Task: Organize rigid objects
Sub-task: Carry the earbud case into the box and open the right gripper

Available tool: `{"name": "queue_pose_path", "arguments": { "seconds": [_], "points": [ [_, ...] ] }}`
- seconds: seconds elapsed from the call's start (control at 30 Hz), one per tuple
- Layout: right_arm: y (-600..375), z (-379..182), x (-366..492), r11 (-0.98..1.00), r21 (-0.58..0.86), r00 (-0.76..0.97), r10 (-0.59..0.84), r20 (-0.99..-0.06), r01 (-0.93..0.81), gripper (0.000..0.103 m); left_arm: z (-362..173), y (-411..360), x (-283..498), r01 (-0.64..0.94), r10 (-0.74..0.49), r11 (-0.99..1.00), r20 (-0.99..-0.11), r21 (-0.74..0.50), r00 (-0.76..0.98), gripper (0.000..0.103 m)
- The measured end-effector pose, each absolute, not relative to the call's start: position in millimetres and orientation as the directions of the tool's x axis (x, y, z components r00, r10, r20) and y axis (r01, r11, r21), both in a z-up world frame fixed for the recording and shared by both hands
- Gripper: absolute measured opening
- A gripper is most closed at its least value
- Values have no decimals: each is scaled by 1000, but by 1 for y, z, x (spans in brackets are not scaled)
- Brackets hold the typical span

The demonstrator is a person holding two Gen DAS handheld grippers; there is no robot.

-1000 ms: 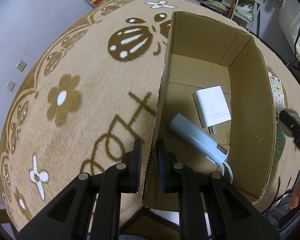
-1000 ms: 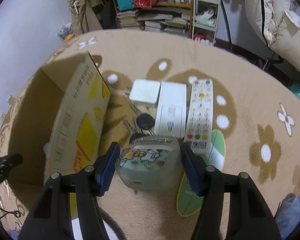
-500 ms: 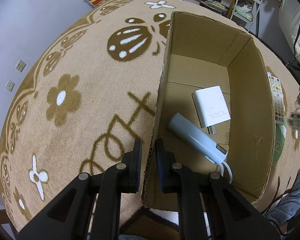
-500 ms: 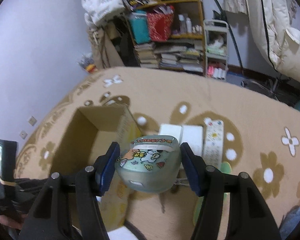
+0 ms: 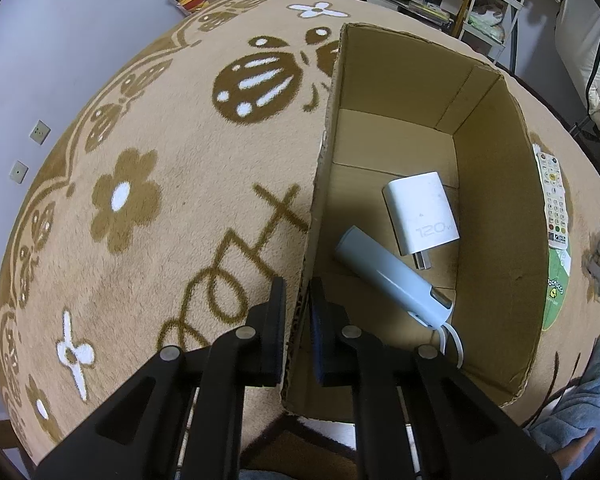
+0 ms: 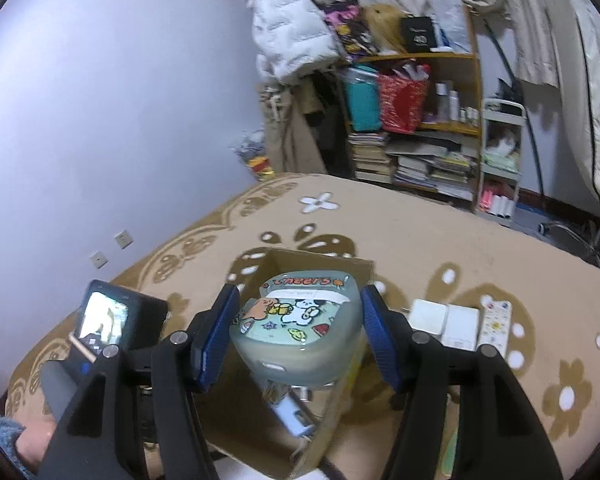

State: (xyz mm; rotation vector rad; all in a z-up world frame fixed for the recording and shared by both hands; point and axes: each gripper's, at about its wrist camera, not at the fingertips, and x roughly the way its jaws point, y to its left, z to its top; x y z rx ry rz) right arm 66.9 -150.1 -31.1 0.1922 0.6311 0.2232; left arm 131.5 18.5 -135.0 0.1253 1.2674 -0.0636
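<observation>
An open cardboard box (image 5: 496,216) stands on the tan patterned carpet. Its near left wall sits pinched between the pads of my left gripper (image 5: 298,308), which is shut on it. Inside lie a white charger (image 5: 420,210) and a pale blue cylinder (image 5: 392,276) with a white cord. My right gripper (image 6: 296,332) is shut on a green sticker-covered case (image 6: 300,332), held in the air above the box (image 6: 276,432). The blue cylinder (image 6: 290,414) shows below the case.
On the carpet right of the box lie two white flat boxes (image 6: 446,322), a white remote (image 6: 494,322) (image 5: 553,200) and a green disc (image 5: 556,292). A phone screen on the left device (image 6: 104,318) sits at left. Bookshelves (image 6: 416,136) and a white rack (image 6: 500,160) stand beyond the carpet.
My right gripper has risen and tilted up with the green case, moving from the carpet beside the box to above it. The left gripper has kept still on the box wall.
</observation>
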Motion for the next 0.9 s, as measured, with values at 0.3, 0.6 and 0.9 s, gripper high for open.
{"name": "queue_pose_path", "arguments": {
  "seconds": [0.3, 0.6, 0.9],
  "points": [
    [-143, -61, 74, 956, 250, 736, 279, -616, -153, 66, -135, 18, 132, 116, 21, 992, -954, 58, 298, 11],
    [-145, -94, 85, 960, 246, 683, 269, -679, -133, 66, -135, 19, 131, 114, 23, 992, -954, 59, 298, 12],
    [-136, -111, 89, 972, 198, 643, 233, -730, -128, 66, -134, 20, 132, 113, 20, 992, -955, 56, 296, 12]
  ]
}}
